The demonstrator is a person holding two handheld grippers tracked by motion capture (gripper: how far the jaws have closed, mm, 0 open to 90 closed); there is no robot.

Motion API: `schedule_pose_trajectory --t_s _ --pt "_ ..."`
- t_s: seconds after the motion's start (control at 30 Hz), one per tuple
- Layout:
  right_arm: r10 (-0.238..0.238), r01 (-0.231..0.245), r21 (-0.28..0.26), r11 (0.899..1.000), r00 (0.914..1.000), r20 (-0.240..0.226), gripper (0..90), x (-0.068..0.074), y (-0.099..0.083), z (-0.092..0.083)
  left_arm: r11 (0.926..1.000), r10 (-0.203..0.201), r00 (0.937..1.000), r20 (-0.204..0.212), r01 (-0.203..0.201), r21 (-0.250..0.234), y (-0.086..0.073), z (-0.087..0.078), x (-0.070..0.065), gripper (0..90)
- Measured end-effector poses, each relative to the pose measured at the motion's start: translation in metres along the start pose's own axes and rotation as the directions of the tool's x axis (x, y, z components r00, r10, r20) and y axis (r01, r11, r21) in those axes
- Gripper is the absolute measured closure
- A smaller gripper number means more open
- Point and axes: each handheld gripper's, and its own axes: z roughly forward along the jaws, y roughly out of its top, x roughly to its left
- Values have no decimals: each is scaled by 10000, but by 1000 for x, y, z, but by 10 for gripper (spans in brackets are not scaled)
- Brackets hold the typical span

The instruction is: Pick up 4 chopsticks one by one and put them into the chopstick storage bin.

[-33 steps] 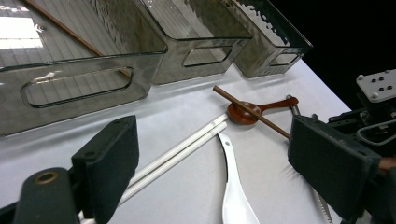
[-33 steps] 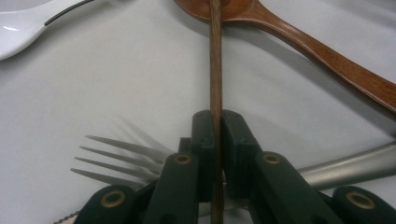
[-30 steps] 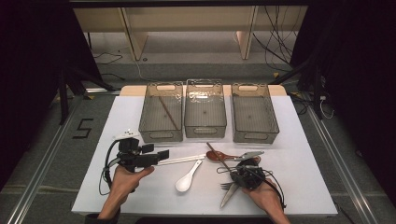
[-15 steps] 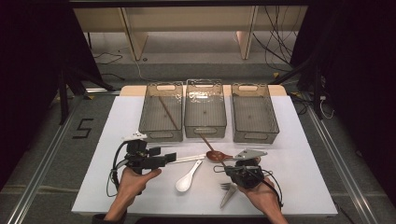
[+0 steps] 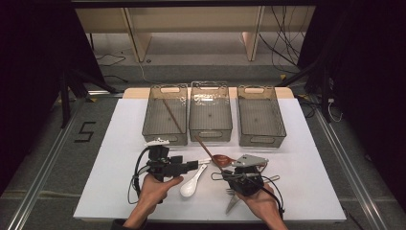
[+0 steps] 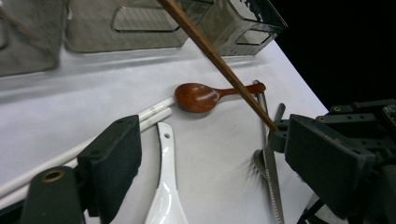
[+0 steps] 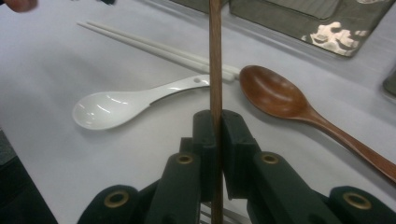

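High view: the right tongs [image 5: 229, 173] clamp a brown wooden chopstick [image 5: 205, 147] that slants up from them, just beside the wooden spoon [image 5: 222, 159] on the tabletop [image 5: 119, 143], while the left tongs [image 5: 195, 165] reach toward that spoon. Left gripper view: the left tongs [image 6: 219, 163] stand wide with nothing between them, straddling the white spoon [image 6: 164, 186] short of the wooden spoon [image 6: 198, 97]. Right gripper view: the right tongs [image 7: 216, 140] pinch the wooden chopstick [image 7: 215, 60], which rises just left of the wooden spoon [image 7: 275, 98].

free: bare table [image 5: 115, 158] left of bins | blocked: three bins [image 5: 210, 115] ahead; cutlery between tongs
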Motion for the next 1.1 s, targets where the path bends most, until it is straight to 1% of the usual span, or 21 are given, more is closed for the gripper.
schedule_pose_trajectory --t_s 0.17,0.27,0.3,0.33,0.5,0.57,0.6,0.67,0.77,0.83,0.9,0.97,1.07,1.1 --pt "-95 94 -120 9999 9999 -94 855 6 2 2 9994 -334 9990 286 334 16 -1 9 -2 240" --pt "-139 136 -208 9997 9998 -153 856 10 2 3 9983 -575 9970 512 576 0 -2 13 -1 295" --pt "-157 153 -254 9996 9997 -164 855 12 2 4 9979 -653 9963 568 654 -15 -3 14 -1 334" --pt "-157 153 -254 9996 9997 -164 855 12 2 4 9973 -726 9954 618 728 -20 -3 15 -1 334" --pt "-247 237 -382 9990 9994 -258 855 17 3 6 9953 -970 9903 993 969 59 -4 20 0 428" --pt "-257 245 -391 9989 9993 -285 855 18 4 6 9942 -1078 9877 1129 1073 105 -5 22 0 437" --pt "-316 302 -408 9987 9989 -335 855 20 4 7 9939 -1103 9868 1184 1096 128 -5 23 0 465" --pt "-319 304 -402 9987 9988 -375 855 21 4 8 9937 -1118 9857 1264 1109 136 -6 25 0 480" --pt "-390 373 -404 9985 9983 -442 855 24 4 10 9936 -1125 9830 1450 1123 97 -7 26 -1 533" --pt "-418 396 -441 9982 9979 -491 855 26 4 10 9930 -1170 9808 1559 1177 53 -7 26 -1 583" --pt "-414 389 -474 9981 9978 -516 855 26 4 10 9925 -1211 9791 1633 1221 39 -7 26 -1 594" --pt "-426 396 -581 9975 9978 -513 855 26 4 10 9919 -1256 9778 1677 1267 40 -7 26 -1 633" --pt "-406 372 -628 9973 9977 -543 855 26 5 9 9900 -1402 9728 1841 1408 101 -9 28 -2 647" --pt "-407 370 -648 9972 9976 -566 855 27 5 9 9901 -1396 9728 1846 1398 119 -10 29 -2 651"
